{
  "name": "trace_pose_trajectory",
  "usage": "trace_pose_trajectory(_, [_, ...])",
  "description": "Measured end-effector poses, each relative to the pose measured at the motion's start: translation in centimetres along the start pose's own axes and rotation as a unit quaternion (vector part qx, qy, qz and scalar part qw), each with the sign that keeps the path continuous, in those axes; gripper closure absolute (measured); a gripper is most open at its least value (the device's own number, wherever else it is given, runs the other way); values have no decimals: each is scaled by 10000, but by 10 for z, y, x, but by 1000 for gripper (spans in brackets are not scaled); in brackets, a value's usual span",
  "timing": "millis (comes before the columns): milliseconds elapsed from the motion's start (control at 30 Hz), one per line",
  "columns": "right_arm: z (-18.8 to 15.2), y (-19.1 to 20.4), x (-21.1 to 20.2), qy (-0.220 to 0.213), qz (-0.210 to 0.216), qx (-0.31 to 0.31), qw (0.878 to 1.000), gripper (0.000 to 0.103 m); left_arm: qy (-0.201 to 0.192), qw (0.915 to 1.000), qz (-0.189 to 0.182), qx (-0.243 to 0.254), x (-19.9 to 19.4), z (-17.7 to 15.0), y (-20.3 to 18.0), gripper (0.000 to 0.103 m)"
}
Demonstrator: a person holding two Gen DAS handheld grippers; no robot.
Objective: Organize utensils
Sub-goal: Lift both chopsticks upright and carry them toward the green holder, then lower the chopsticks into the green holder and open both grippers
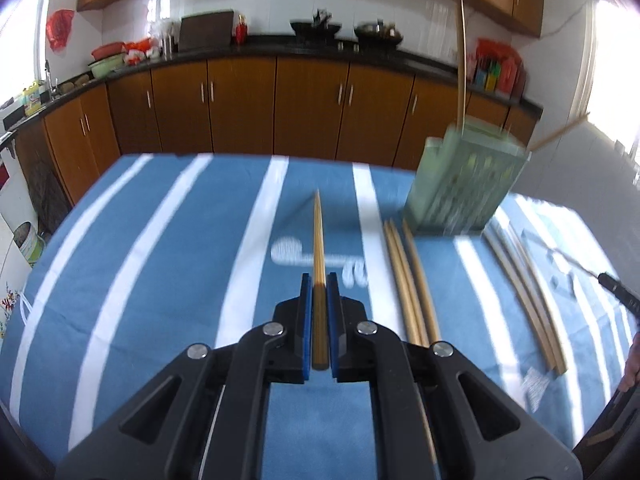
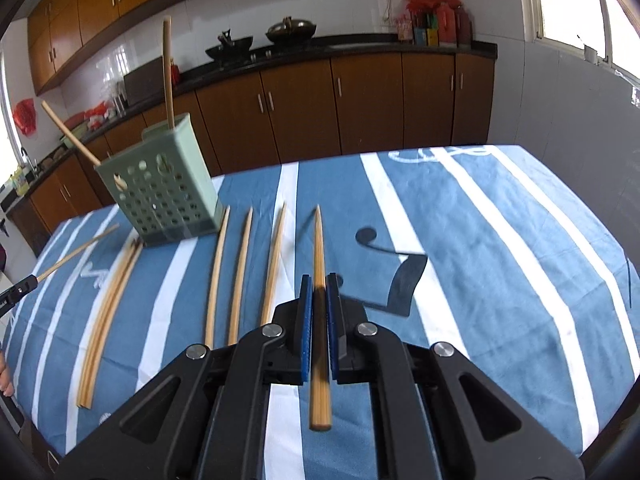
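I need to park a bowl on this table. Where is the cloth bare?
Bare: the striped cloth right of the right gripper, out to the table's edge. Crowded: loose chopsticks lie side by side between both grippers, in front of the green holder.

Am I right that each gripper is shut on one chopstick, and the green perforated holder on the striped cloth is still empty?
Not quite: the green holder is not empty. The right wrist view shows two chopsticks standing in it. The rest holds: the left gripper and the right gripper are each shut on one chopstick, and the holder stands on the striped cloth.
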State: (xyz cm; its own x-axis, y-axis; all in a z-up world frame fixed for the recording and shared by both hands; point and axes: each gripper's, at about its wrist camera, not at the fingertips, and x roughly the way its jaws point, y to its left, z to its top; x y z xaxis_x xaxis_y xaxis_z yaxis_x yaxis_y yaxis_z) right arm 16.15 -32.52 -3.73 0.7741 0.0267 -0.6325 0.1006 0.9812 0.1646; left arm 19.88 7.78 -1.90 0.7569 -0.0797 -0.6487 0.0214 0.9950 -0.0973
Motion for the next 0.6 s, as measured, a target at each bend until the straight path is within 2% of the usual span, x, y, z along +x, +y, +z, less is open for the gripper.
trace_pose_trajectory(267, [25,-1,-25,-513,99,91,9986,96,-770,9964,-176,-294,-41,36,2,95])
trace_pose_trajectory(433, [35,-2,-34,-680,142,103,9975,96,-1008,9942,-208,-306,-55,50,-1,95])
trace_pose_trajectory(600, [40,1,-38,-760,167,82,9969,96,-1079,9936,-198,-254,-60,57,-4,95])
